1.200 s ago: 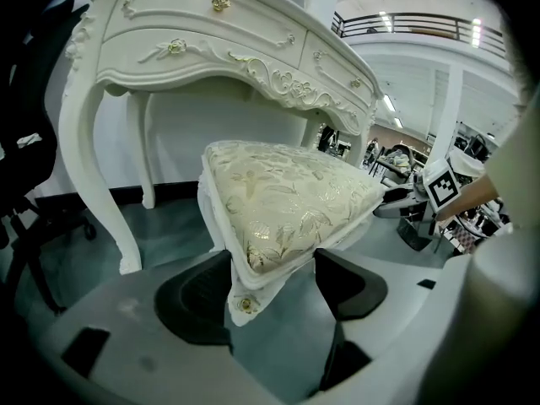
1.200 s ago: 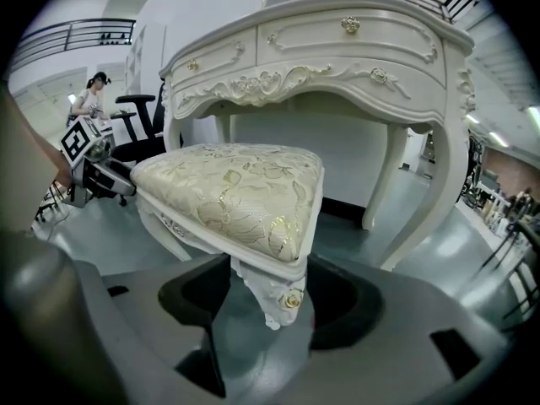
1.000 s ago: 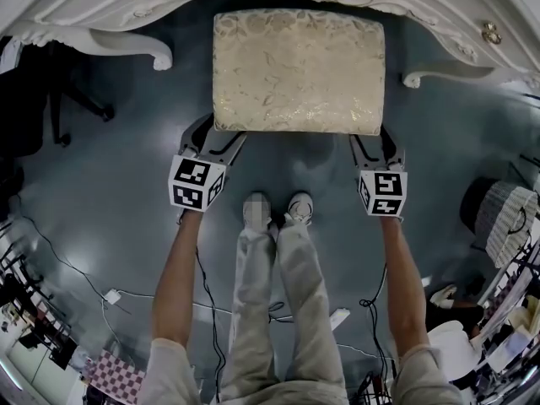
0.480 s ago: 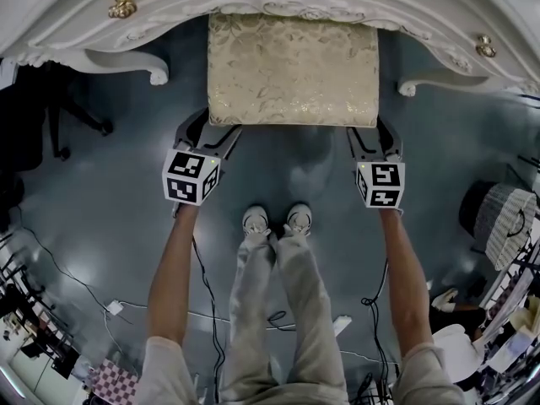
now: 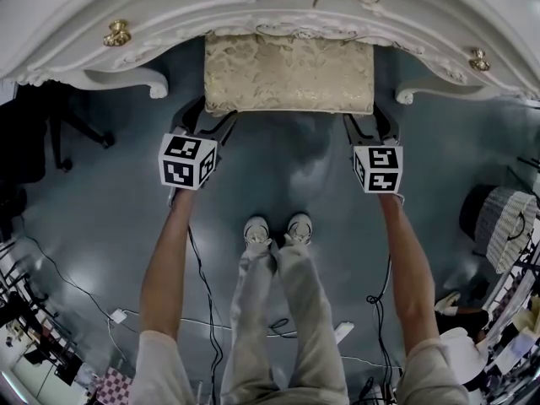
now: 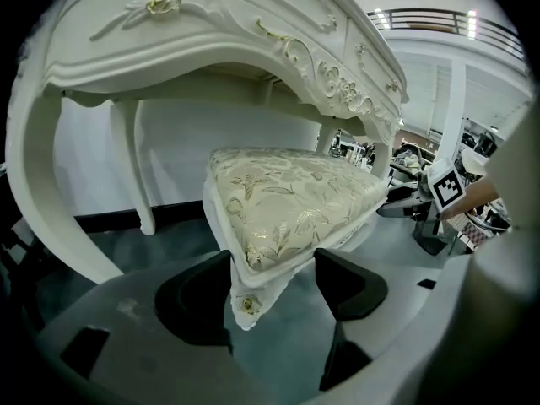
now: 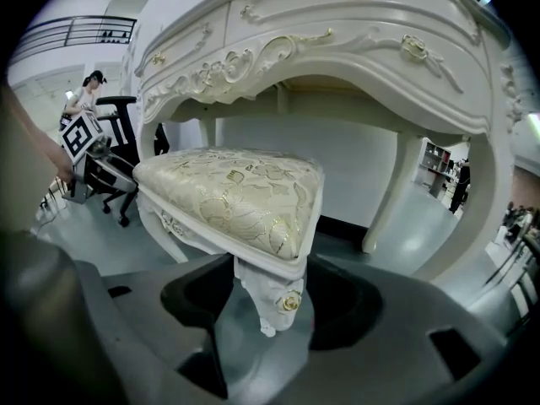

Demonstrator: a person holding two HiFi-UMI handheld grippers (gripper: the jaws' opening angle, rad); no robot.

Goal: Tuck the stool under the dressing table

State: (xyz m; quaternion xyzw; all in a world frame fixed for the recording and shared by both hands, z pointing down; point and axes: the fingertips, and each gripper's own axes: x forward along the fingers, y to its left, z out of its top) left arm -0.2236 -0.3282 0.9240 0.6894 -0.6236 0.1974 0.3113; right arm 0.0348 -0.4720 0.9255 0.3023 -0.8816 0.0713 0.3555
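The left gripper (image 5: 213, 121) is spread wide at the near-left corner of the stool (image 5: 287, 72), and the right gripper (image 5: 369, 125) is spread just as wide at the near-right corner. In each gripper view a white carved corner leg (image 6: 247, 289) stands between the two dark jaws. On the left, one jaw sits right against the leg while the other stands clear of it. On the right, the leg nearly fills the gap, and I cannot tell whether either pad really presses on it.

From the head view the stool's cream-and-gold cushion lies mostly beneath the curved front apron of the white dressing table (image 5: 169, 7), with only its near edge showing, centred between the table's two front feet. That view alone shows the person's bare forearms, trousers and pale shoes (image 5: 256, 229) on the grey-blue floor (image 5: 278, 171), with cables (image 5: 202, 294) trailing behind.

The gripper views add what lies under the seat: a gold rosette (image 7: 291, 300) on each carved leg, the table's curved legs, and the wall behind. The left gripper view also catches the other gripper's marker cube (image 6: 445, 188) beyond the cushion. The right gripper view shows a black office chair (image 7: 118, 137) off to the side.
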